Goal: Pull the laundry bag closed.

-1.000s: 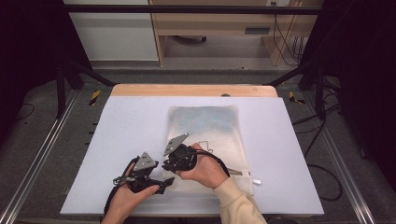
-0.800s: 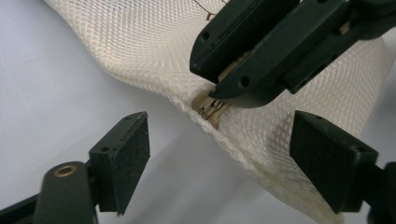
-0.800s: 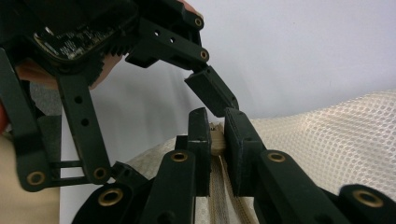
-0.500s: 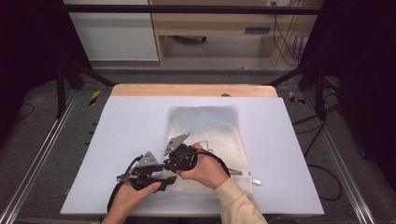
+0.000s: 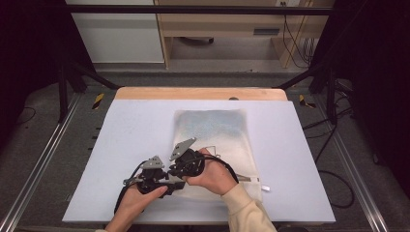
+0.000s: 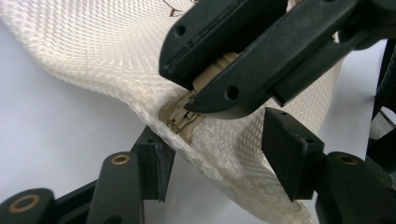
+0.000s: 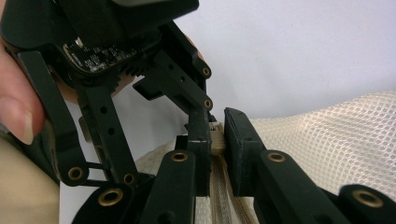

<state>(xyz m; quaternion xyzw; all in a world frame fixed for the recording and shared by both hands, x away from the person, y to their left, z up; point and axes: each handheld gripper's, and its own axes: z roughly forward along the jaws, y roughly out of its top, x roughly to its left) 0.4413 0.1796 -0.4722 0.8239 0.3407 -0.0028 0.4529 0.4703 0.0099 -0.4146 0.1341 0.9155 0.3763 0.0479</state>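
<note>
White surface is carrying a mesh bag (image 5: 212,145), at whose near-left corner both tools have drawn together: right tool (image 7: 215,140) is pinching the zipper pull (image 6: 212,74), left tool (image 6: 210,158) is gaping around the zipper end.

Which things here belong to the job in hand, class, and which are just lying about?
In the job:
- mesh bag
- its tan zipper pull, pinched by the right hand-held gripper
- left hand-held gripper, open astride the bag's edge

Lying about:
- wooden strip at the table's far edge
- cables on the floor beyond
</note>
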